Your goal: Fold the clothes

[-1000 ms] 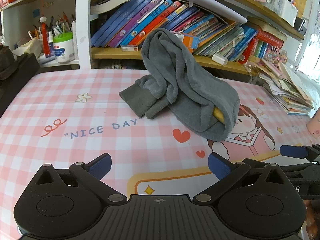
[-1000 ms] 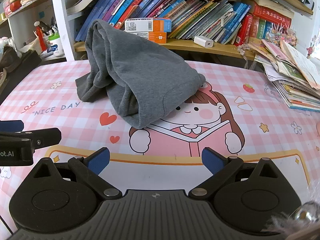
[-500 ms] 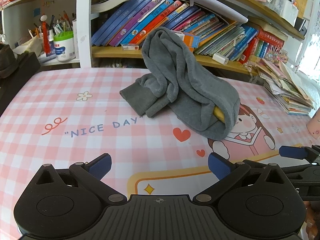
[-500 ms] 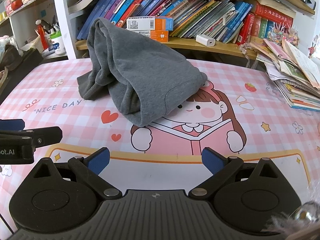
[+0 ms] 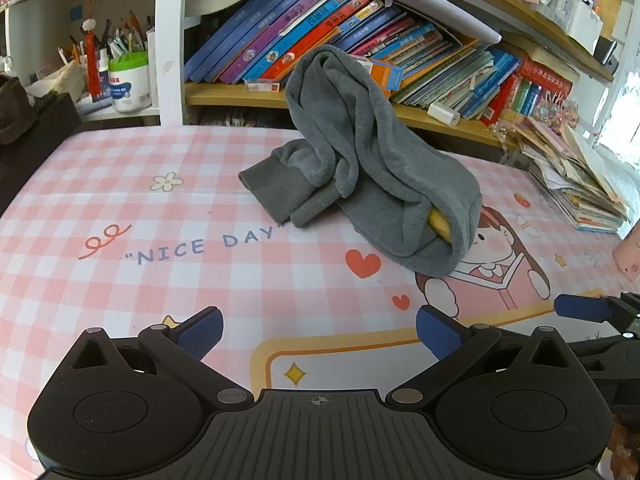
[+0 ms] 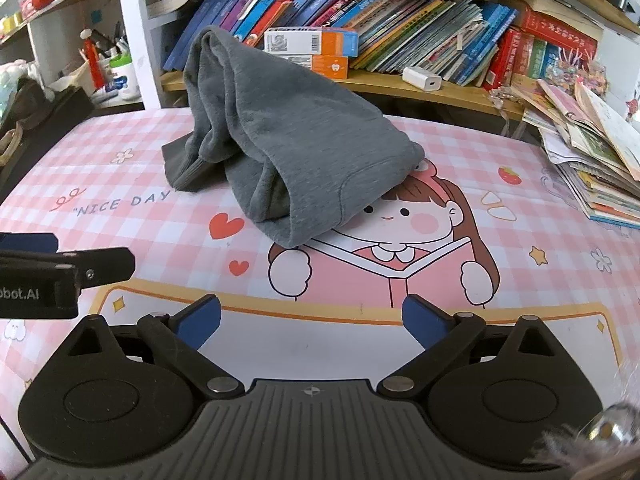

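Sweater (image 5: 372,168) lies heaped, unfolded, on the table (image 5: 120,216); both grippers (image 5: 318,330) (image 6: 310,320) hover spread and empty; it needs spreading flat

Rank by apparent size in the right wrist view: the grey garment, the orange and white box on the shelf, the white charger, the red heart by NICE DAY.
Largest to smallest, as seen:
1. grey garment
2. orange and white box
3 and 4. white charger and red heart look alike; the heart lies nearer the camera, so no ranking.

Home study corner, crowded bookshelf (image 5: 360,20), pen pots (image 5: 128,76), cartoon pink gingham desk mat (image 6: 440,240), stacked magazines (image 6: 592,152)
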`<state>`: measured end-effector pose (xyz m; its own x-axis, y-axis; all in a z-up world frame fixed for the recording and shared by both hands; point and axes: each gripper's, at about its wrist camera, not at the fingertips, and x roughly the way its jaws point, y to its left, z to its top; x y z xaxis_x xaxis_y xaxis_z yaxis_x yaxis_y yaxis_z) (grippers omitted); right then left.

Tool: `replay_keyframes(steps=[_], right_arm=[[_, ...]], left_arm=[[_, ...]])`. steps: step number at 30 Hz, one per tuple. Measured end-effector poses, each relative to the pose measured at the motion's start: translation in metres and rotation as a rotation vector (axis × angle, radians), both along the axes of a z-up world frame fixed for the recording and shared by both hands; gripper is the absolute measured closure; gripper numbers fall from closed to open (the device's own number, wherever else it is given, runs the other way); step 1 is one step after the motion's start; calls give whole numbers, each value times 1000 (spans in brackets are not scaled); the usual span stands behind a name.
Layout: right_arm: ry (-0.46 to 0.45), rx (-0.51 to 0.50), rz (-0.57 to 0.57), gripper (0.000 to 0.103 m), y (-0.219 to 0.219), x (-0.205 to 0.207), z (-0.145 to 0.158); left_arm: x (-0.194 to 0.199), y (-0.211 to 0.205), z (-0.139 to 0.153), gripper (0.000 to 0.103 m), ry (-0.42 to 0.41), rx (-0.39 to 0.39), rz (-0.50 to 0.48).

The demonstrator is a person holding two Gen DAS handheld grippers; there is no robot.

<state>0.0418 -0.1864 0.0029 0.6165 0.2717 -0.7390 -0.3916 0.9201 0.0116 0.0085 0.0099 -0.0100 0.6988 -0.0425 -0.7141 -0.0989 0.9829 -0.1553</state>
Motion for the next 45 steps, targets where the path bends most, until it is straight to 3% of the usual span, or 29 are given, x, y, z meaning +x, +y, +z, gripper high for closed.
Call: replay_keyframes(steps=[13,23,28,32,34,38,40,45], right_arm=[[0,-14,50,8,-10,18,-3],[-15,-20,137,27,-11,46,-5],[-62,-47,230,28,11,78,0],[-70,-135,312,31,37,101,-9],[-61,-191,327,50,45,111,-18],[-33,-194,324,65,39,115,-24],[-18,-196,323,85,36,117,-27],[67,-120,303,90,20,108,-25]], left_arm=[[6,-13,-3,0,-8,-11,39],[2,-10,-5,0,-20,-20,173],[-6,-5,-5,0,-20,-19,231],[-15,1,-4,0,-30,-35,273],[-20,4,-3,0,-39,-46,293],[-28,10,-1,0,-54,-55,332],[-30,14,-2,0,-56,-64,350],[-28,18,-2,0,-61,-95,359]])
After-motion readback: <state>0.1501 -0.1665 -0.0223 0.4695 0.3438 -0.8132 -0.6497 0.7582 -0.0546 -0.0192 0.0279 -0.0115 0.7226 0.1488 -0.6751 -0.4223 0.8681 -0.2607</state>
